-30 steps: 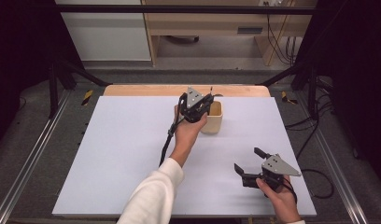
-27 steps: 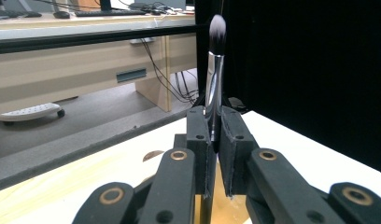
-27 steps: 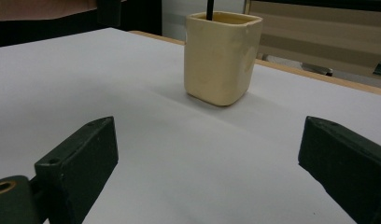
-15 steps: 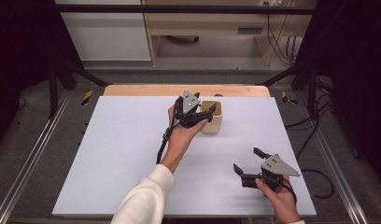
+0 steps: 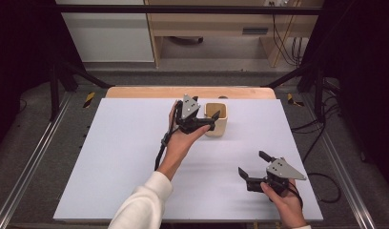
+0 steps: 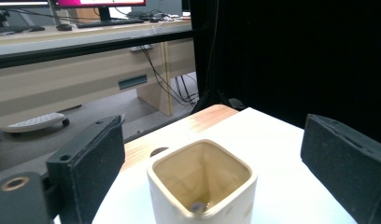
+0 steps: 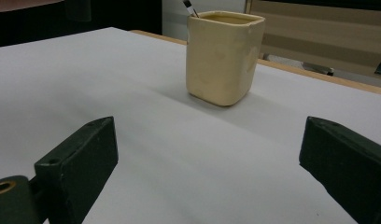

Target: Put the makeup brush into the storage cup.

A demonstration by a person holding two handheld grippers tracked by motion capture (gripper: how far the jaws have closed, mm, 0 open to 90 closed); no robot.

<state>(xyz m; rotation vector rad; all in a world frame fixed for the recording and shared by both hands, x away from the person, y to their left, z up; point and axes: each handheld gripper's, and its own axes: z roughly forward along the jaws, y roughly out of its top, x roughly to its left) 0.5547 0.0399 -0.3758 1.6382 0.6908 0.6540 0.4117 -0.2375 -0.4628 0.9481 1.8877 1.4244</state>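
White board [image 5: 111, 157] covers the table, and a cream square cup [image 5: 216, 119] stands near its far edge. Just left of the cup hovers the left gripper [image 5: 207, 121], whose jaws have just been opening and stand spread, apart from it. Something small, perhaps a coin, lies inside the cup. Well nearer than the cup, the right gripper [image 5: 253, 164] rests with jaws spread, empty.

High view overhead, facing forward-down; both gripper views low, close, sharing cream cup [image 6: 201, 183].
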